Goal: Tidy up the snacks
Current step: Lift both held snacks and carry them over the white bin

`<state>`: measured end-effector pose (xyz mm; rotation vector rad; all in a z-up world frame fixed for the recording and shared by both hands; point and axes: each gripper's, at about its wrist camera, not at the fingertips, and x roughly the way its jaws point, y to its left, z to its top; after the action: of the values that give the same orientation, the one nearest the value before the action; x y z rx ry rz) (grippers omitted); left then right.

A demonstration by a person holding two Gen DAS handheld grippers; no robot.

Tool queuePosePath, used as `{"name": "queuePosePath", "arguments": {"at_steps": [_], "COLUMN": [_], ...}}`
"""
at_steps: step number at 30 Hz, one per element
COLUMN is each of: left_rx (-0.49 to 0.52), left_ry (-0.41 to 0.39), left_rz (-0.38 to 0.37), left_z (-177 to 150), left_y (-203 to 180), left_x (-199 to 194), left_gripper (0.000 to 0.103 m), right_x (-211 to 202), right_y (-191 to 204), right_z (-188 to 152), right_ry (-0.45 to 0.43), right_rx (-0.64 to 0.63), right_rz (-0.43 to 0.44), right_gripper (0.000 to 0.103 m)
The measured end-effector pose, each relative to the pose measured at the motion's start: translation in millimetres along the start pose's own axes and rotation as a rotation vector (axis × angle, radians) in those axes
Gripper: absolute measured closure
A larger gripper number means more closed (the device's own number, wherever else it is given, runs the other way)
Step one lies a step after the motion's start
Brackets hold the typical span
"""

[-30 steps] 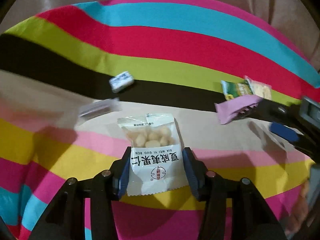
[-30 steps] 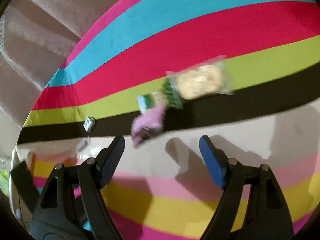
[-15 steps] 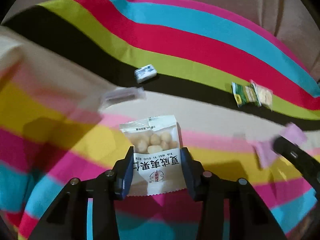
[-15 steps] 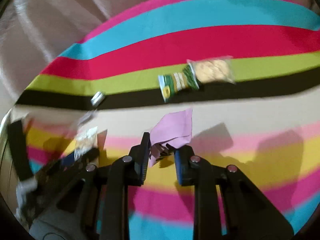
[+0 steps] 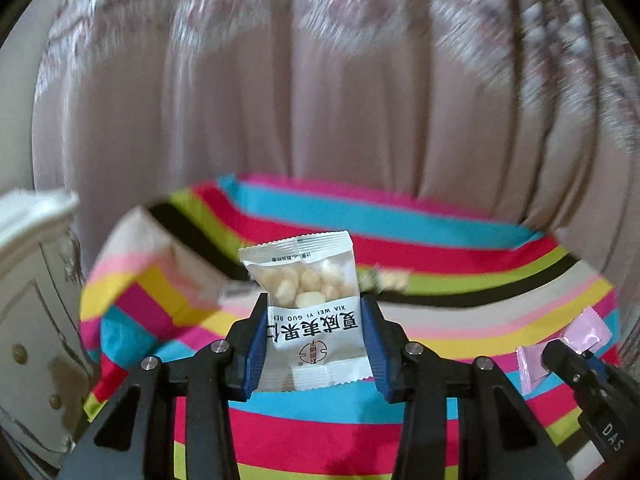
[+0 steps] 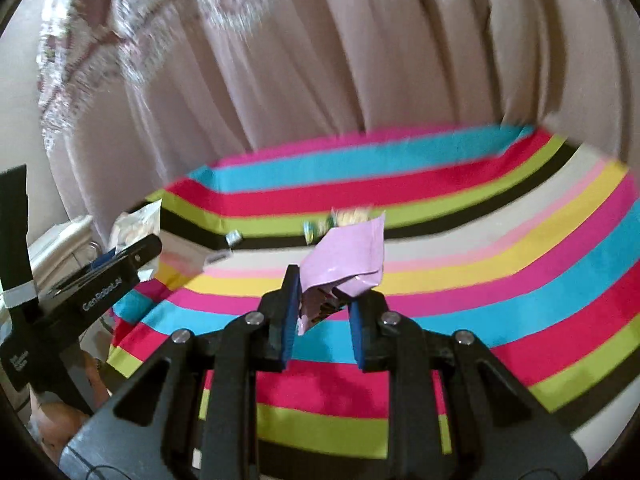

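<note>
White nut pkt [image 5: 308, 312] w/ clear window, pale kernels inside.

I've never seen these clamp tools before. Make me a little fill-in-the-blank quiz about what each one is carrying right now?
1. The left gripper is clamped on a white packet whose clear window shows pale ____.
2. The right gripper pinches a crumpled packet coloured ____.
3. Both packets are held above a ____ cloth.
4. Behind the cloth hangs a pleated ____.

Missing words: nuts; pink; striped; curtain
</note>
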<state>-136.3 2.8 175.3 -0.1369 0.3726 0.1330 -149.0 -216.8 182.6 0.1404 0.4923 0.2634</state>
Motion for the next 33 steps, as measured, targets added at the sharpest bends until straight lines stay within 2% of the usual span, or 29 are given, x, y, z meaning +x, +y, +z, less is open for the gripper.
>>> {"name": "queuePosePath", "arguments": {"at_steps": [6,12,17,24,33], "left_rx": [0.048,0.093,0.118,0.148,0.19], "left_ry": [-0.11,-0.169,-0.212,-0.239,-0.292], "left_rz": [-0.111,-0.169,-0.188,-0.209,-0.26], "left_z": [15,25,26,20,21], "left_y": [-28,-44,-53,-64,-85], "left_x": [-75,-128,-162,-183,-217], "left_gripper": [0.058,0.058,0.058,0.058,0.058], "right_x": [-97,-171,-203,-225,-266], "right_y": [12,17,16,7,-2], "right_z": [10,14,11,0,-1], "right_ry": [-0.141,-0.242,-0.275,-0.278,-0.352], "right_rx": [-0.061,-0.091,-0.11,-0.113,-0.136], "right_rz": [-0.04,-0.065,-0.088,-0.109,-0.134], "right_gripper": [0.077,0.077,0.077,0.076,0.076]}}
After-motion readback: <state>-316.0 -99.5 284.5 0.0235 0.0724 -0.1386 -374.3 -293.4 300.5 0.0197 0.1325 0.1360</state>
